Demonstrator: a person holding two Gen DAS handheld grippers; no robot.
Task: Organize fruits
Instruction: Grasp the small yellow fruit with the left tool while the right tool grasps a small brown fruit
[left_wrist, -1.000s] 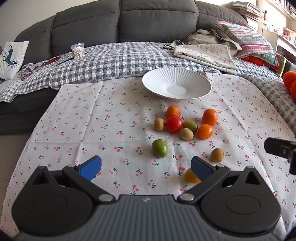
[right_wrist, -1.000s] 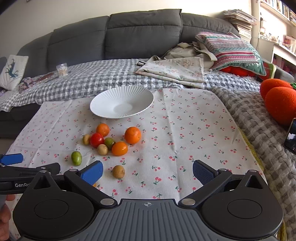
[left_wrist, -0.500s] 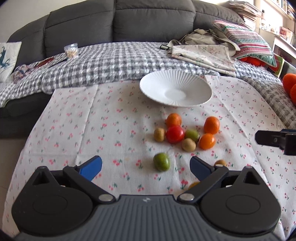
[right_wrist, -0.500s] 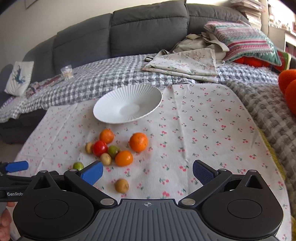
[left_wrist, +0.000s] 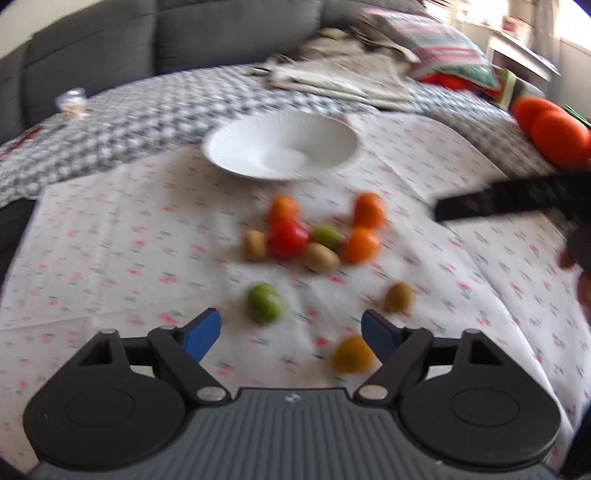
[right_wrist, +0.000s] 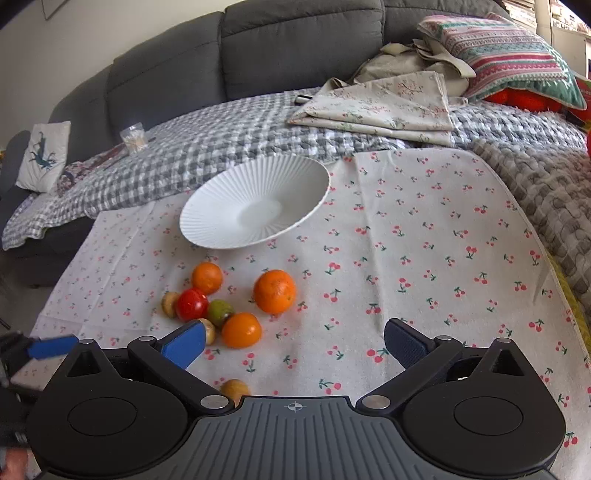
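A white ribbed bowl stands empty on the cherry-print cloth; it also shows in the blurred left wrist view. Below it lies a cluster of fruit: oranges, a red tomato, a green lime and brown kiwis. In the left wrist view a lone green lime, a kiwi and a yellow-orange fruit lie nearer. My left gripper is open and empty just short of the lime. My right gripper is open and empty over the cloth, right of the cluster.
A grey sofa with a checked blanket, folded cloth and striped pillow lies behind. Orange cushions sit at the right. The right gripper's finger crosses the left wrist view.
Both grippers have moved forward over the cloth toward the fruit. The left view has swung and blurred. Both stay open and empty.
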